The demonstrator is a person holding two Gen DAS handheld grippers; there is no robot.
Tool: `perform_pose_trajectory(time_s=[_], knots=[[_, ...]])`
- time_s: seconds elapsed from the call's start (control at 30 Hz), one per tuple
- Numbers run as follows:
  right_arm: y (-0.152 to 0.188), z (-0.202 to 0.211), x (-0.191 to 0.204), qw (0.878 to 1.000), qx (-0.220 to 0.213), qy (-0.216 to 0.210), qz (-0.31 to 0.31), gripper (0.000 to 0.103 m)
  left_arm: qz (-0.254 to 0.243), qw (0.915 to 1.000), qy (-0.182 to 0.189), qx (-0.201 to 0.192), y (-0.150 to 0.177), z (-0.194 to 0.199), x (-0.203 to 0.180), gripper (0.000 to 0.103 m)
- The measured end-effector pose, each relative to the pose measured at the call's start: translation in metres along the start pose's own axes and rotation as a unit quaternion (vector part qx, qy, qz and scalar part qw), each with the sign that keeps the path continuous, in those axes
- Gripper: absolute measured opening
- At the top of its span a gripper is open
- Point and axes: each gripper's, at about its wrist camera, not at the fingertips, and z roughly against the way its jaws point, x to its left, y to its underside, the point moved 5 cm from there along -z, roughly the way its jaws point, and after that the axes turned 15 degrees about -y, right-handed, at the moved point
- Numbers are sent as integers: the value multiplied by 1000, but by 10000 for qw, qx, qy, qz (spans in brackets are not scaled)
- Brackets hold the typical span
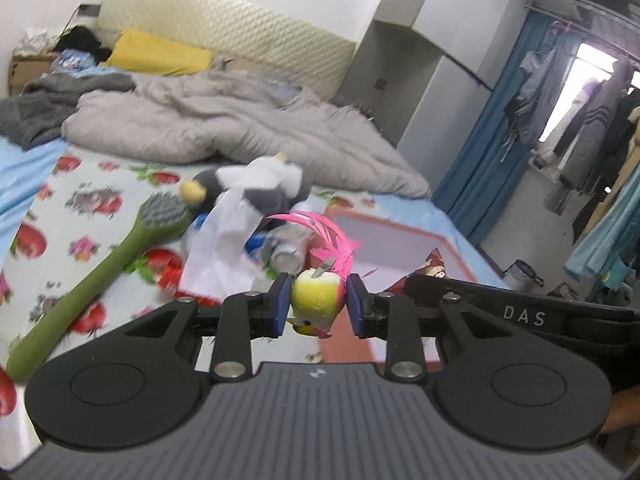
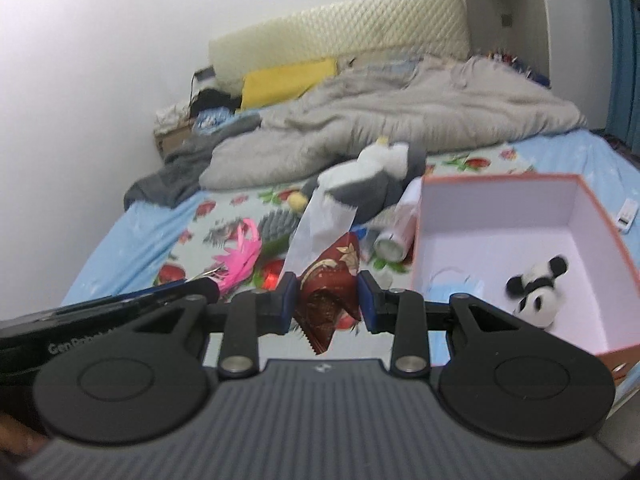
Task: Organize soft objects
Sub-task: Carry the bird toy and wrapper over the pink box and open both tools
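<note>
My left gripper [image 1: 319, 303] is shut on a small yellow-and-pink bird toy [image 1: 314, 298] with pink tail feathers [image 1: 332, 240], held above the bed. My right gripper [image 2: 327, 300] is shut on a dark red pouch [image 2: 332, 280] with a gold pattern, also lifted off the sheet. Just right of it stands an open pink box [image 2: 500, 208] with white inside walls; in it lie a small panda plush [image 2: 538, 292] and a light blue item [image 2: 456, 286]. In the left wrist view the box [image 1: 384, 236] is behind the toy.
On the fruit-print sheet lie a grey-and-white plush [image 1: 260, 184], a white plastic bag [image 1: 224, 248], a can [image 1: 286, 250] and a long green brush [image 1: 100, 276]. A rumpled grey duvet [image 1: 240, 120] and a yellow pillow [image 1: 160, 54] fill the far end of the bed. Clothes hang at the right.
</note>
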Motion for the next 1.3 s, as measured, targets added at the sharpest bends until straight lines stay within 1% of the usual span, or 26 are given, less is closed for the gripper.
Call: perform_pose_trajectory(time_s=[0.2,0.33,0.47,0.57,0.7,0.9,1.07,1.23,1.3], knots=[[-18,24,-19,9992,-323,233,-9,36,-45,9996,266,-128,-20,1,-34,35],[-28,42,-39,9975,-539,453,-82,36,-207,9984,380,-365,-38,0,-64,35],[-34,53,-67,9951,-667,700,-207,36,-423,9966,624,-324,-46,-14,-97,35],[-34,54,-90,9935,-676,845,-364,36,-524,9955,782,-144,-42,-35,-118,35],[-27,47,-128,9908,-569,1047,-648,36,-705,9934,875,228,-26,-77,-144,35],[-4,27,-186,9836,-181,1325,-1208,36,-895,9889,796,875,4,-143,-164,35],[22,11,-219,9772,137,1436,-1556,37,-998,9838,698,1312,30,-191,-175,35],[50,-4,-247,9684,491,1463,-1959,37,-1164,9781,647,1600,54,-218,-184,35],[58,-9,-254,9660,561,1452,-2067,38,-1202,9764,627,1680,62,-227,-186,35]])
